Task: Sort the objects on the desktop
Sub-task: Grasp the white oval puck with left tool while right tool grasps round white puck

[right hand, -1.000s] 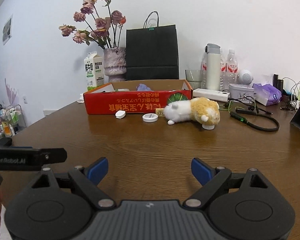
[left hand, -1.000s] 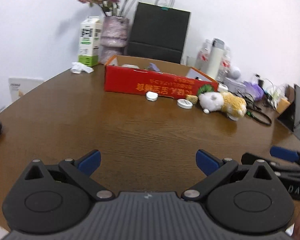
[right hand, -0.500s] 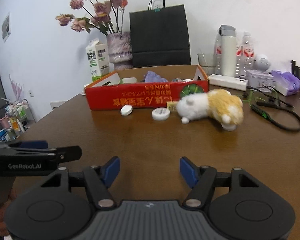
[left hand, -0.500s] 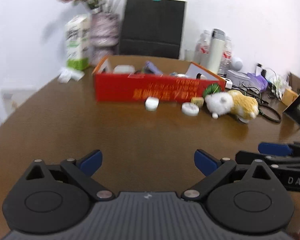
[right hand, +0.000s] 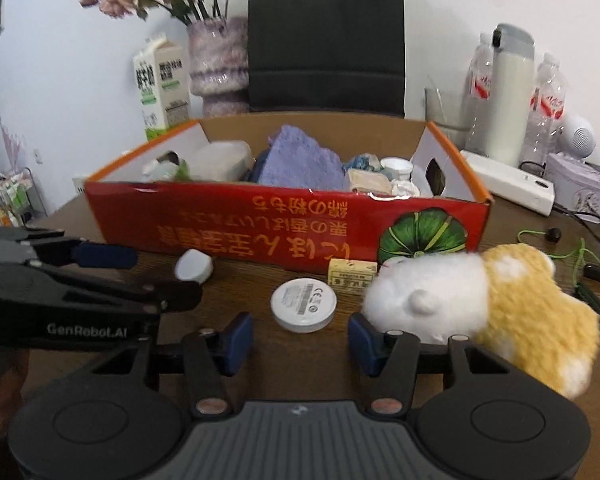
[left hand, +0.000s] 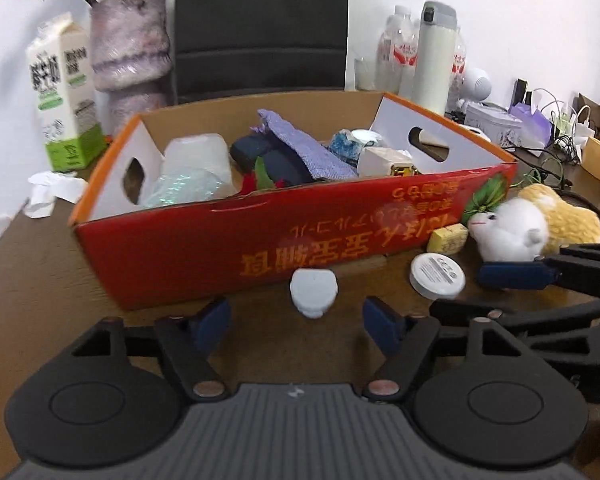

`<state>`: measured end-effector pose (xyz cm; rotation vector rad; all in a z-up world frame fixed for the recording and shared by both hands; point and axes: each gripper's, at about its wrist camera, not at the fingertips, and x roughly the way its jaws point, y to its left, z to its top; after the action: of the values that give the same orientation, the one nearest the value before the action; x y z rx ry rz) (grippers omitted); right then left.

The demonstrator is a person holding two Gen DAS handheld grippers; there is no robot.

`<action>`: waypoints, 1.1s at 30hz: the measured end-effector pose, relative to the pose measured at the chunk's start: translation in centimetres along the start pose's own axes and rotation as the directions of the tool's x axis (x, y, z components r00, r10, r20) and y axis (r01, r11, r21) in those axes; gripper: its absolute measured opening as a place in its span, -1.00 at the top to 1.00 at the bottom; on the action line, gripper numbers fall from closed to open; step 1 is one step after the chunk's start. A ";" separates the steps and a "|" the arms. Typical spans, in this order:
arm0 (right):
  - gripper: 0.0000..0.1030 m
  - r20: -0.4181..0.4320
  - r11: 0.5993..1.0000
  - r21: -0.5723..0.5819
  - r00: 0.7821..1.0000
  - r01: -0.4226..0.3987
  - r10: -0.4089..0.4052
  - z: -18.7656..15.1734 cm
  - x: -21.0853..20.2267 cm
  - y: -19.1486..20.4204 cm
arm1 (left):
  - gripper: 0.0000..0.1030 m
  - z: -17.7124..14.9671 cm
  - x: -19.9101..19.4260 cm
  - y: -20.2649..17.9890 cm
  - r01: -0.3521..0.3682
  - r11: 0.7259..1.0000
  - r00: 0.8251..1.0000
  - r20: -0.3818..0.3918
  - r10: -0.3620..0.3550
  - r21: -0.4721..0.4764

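A red cardboard box [left hand: 292,236] [right hand: 284,232] holds several items. In front of it lie a small white case [left hand: 314,292] [right hand: 194,266], a round white puck [left hand: 437,274] [right hand: 303,304], a yellow block [left hand: 448,238] [right hand: 352,274] and a white-and-yellow plush hamster [left hand: 536,224] [right hand: 480,300]. My left gripper [left hand: 298,324] [right hand: 152,276] is open and closing, with the white case just ahead of its fingertips and untouched. My right gripper [right hand: 300,340] [left hand: 488,292] is open and closing behind the puck. Its right finger is beside the plush.
Behind the box stand a milk carton [left hand: 62,92], a vase of dried flowers [right hand: 218,64], a black bag [right hand: 326,36], and a thermos [right hand: 510,92] among water bottles. A power strip [right hand: 508,186] and cables [right hand: 572,256] lie at the right. Crumpled tissue [left hand: 48,190] lies left.
Both grippers have moved forward across the table, close up to the objects in front of the red box. Both pairs of jaws have narrowed.
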<state>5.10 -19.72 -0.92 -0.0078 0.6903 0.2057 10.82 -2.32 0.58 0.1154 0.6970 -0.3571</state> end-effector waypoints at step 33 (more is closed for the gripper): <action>0.26 0.179 0.999 -0.034 0.984 0.017 -0.011 -7.8 -16.9 3.9 | 0.47 -8.2 -19.2 -5.9 -0.040 0.996 0.968 0.245 0.058 -0.079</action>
<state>-13.28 -19.59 3.99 -0.0274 0.5077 0.2021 -9.85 -0.55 6.83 0.0178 0.4590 -0.2918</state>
